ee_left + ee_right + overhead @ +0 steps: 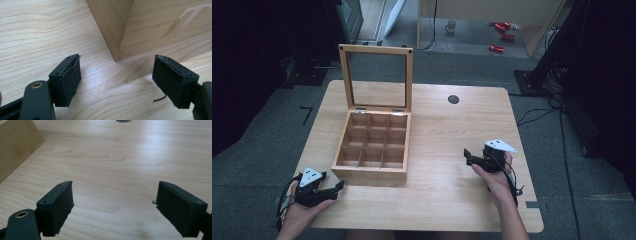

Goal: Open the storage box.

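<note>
An open wooden box (pixel 373 142) with a windowed lid (pixel 377 80) standing upright sits on the left half of the table (pixel 447 200). Its nine compartments look empty. My left gripper (pixel 339 186) lies low at the box's front left corner, open with nothing between its pads. In the left gripper view that gripper (pixel 117 60) points at the corner of the box (pixel 150 25), a short way off. My right gripper (pixel 467 155) is on the table's right side, open and empty. In the right gripper view it (pixel 115 185) faces bare tabletop, with the box (pixel 15 145) at far left.
A round dark cable hole (pixel 453 99) sits in the tabletop behind the right gripper, also at the top edge of the right gripper view as the hole (pixel 122 120). On the floor beyond are a mug (pixel 451 26), red items (pixel 502 35), and cables (pixel 537 115) at the right.
</note>
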A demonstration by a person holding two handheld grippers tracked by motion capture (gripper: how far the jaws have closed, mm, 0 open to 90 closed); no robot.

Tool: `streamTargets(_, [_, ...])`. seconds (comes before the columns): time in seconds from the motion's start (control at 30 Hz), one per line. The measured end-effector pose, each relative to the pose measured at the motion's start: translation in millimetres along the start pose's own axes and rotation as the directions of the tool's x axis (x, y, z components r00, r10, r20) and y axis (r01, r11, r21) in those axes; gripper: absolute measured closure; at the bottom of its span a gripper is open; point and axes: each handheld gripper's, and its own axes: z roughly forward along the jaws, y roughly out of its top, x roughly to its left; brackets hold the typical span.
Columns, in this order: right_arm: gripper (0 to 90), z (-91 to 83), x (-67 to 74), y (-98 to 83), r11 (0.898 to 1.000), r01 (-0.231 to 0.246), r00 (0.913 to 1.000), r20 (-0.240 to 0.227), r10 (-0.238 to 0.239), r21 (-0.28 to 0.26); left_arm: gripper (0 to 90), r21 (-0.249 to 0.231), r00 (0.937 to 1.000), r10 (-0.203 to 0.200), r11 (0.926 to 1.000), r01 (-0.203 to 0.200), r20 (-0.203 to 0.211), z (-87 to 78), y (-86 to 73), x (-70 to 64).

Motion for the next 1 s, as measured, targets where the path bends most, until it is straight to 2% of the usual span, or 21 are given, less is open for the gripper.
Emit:
streamTargets(0.1, [14.2,-3.7,-7.5,-8.4,1.000,-0.009,0.9998,0.021,0.009,0.009,23.4,0.002,1.0000,0.003,1.0000,-0.003,-0.001,-0.2,0.0,0.0])
streamTargets(0.5, [13.0,-21.7,-32.3,-43.2,0.997,-0.060,0.9968,0.056,0.057,0.043,23.4,0.002,1.0000,0.003,1.0000,-0.003,0.000,-0.4,-0.2,0.0])
streamTargets(0.77, [13.0,-35.4,-41.4,-61.6,0.996,-0.047,0.9945,0.096,0.040,0.076,23.6,0.002,1.0000,0.004,1.0000,-0.004,-0.004,-0.5,-0.3,-0.5])
streamTargets(0.9, [13.0,-42.8,-42.3,-67.8,0.995,-0.019,0.9929,0.118,0.007,0.097,23.6,0.003,1.0000,0.005,1.0000,-0.005,-0.004,-0.5,-0.4,-0.6])
streamTargets(1.0, [13.0,-48.3,-44.7,-72.1,0.995,-0.014,0.9918,0.128,0.001,0.102,23.6,0.003,1.0000,0.005,1.0000,-0.005,-0.005,-0.5,-0.4,-0.6])
